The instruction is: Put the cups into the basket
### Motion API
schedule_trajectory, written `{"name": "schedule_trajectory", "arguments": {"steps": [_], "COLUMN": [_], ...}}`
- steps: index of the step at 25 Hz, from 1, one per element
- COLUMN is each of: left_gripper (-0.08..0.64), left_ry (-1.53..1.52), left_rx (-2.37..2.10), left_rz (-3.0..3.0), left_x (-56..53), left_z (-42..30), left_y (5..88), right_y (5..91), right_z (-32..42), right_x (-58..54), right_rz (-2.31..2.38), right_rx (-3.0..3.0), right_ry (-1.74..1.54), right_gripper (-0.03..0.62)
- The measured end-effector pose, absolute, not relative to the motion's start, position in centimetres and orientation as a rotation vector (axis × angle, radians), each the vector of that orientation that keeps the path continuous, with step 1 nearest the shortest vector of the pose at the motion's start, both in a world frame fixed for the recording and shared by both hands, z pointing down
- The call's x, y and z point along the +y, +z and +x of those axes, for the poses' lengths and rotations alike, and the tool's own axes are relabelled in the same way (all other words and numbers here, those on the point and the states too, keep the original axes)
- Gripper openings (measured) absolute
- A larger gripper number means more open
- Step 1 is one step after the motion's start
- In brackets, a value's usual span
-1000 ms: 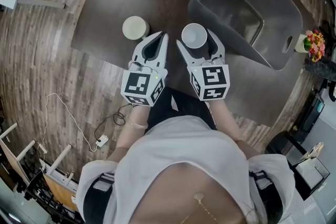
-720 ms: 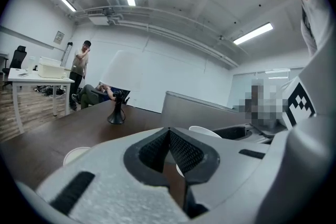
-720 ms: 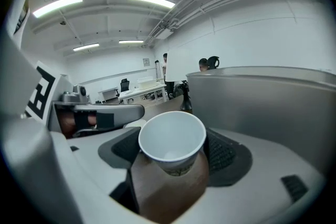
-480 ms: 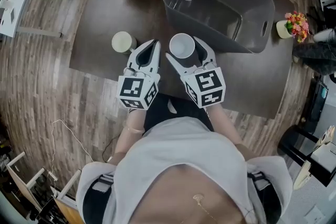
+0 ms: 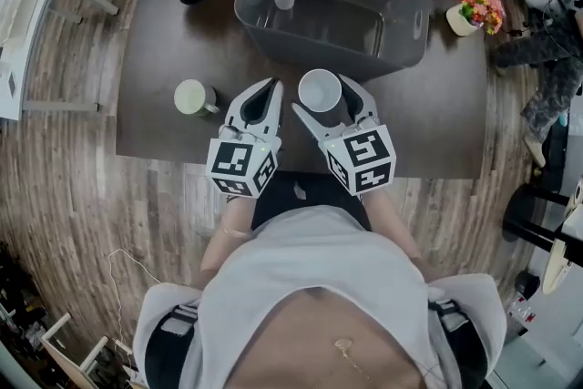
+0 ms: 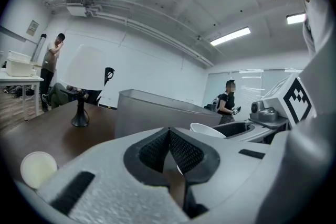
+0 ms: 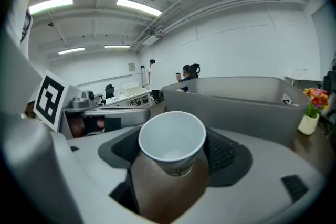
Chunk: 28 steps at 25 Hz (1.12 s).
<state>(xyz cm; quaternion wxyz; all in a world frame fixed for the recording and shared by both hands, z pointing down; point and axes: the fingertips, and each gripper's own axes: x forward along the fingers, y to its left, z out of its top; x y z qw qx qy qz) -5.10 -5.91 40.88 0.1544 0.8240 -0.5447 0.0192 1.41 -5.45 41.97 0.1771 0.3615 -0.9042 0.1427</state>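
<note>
The white cup (image 5: 320, 89) is pinched between the right gripper (image 5: 321, 97) jaws. The basket (image 5: 412, 23) lies just past it, on the far side. The left gripper (image 5: 274, 85) jaws are pressed together, holding nothing.

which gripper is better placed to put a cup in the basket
Right. The right gripper holds a white cup close to the basket. The left gripper is shut and empty; the other cup stands apart from it.
</note>
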Motion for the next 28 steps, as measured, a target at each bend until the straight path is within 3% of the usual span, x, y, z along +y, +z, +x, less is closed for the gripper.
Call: {"name": "schedule_trajectory", "arguments": {"steps": [17, 28], "left_gripper": [0.009, 0.009], "left_ry": [0.121, 0.194], "left_rx": [-1.121, -0.93], "left_rz": [2.623, 2.694], "left_x": [-7.2, -6.8], "left_z": [7.6, 11.0], "left_y": [40.2, 39.8], "right_y": [42.2, 41.2], "right_z": [13.6, 16.0], "right_x": [-4.8, -4.7], "right_rz": [1.433, 1.428], "right_rx": [-2.371, -2.37], "right_ry": [0.492, 0.507], "right_gripper": [0.38, 0.38]}}
